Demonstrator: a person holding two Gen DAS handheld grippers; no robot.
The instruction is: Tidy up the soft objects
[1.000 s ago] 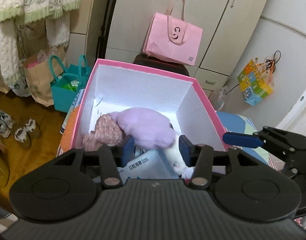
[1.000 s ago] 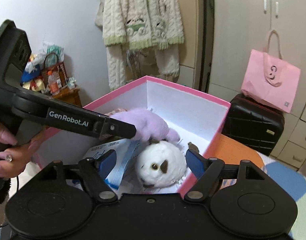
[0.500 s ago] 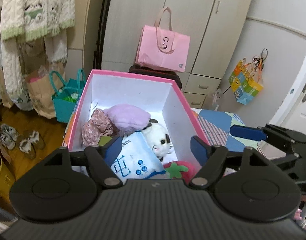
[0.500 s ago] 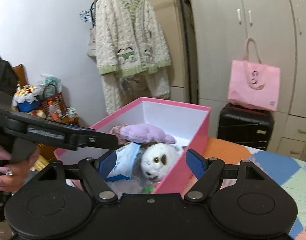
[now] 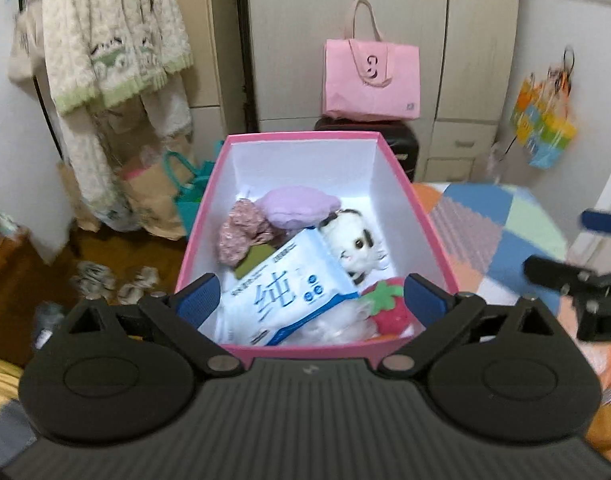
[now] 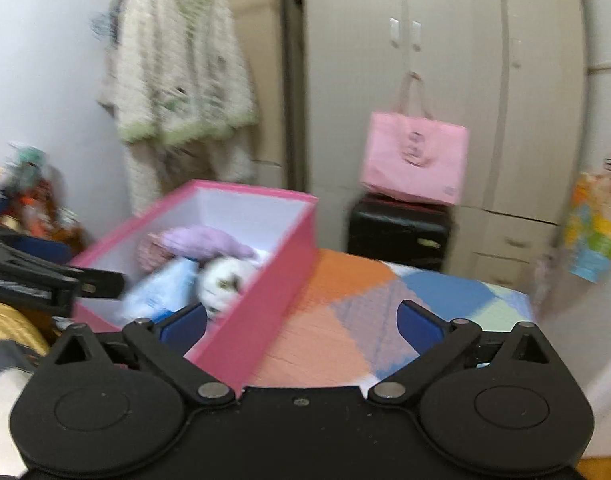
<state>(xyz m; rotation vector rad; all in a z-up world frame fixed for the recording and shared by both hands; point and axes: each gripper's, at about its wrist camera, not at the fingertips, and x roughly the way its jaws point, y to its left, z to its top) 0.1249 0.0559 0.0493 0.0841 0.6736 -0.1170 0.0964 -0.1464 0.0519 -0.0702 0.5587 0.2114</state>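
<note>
A pink box (image 5: 409,196) with white inside stands on a patchwork cloth. In it lie a lilac plush (image 5: 299,206), a pink floral cloth (image 5: 243,230), a white plush animal (image 5: 355,246), a blue-white tissue pack (image 5: 287,292) and a red strawberry plush (image 5: 387,306). My left gripper (image 5: 308,302) is open and empty, above the box's near end. My right gripper (image 6: 303,318) is open and empty, over the cloth to the right of the box (image 6: 265,280). The right gripper also shows at the right edge of the left wrist view (image 5: 577,276).
The patchwork cloth (image 6: 369,300) covers the surface right of the box. A black suitcase (image 6: 399,232) with a pink bag (image 6: 415,162) on top stands behind, before wardrobe doors. A knit cardigan (image 5: 113,44) hangs at left. Bags and shoes (image 5: 113,280) sit on the floor.
The left gripper let go of the lilac plush, opened wide and pulled back out of the box. The right gripper drew back and swung right, away from the box.
</note>
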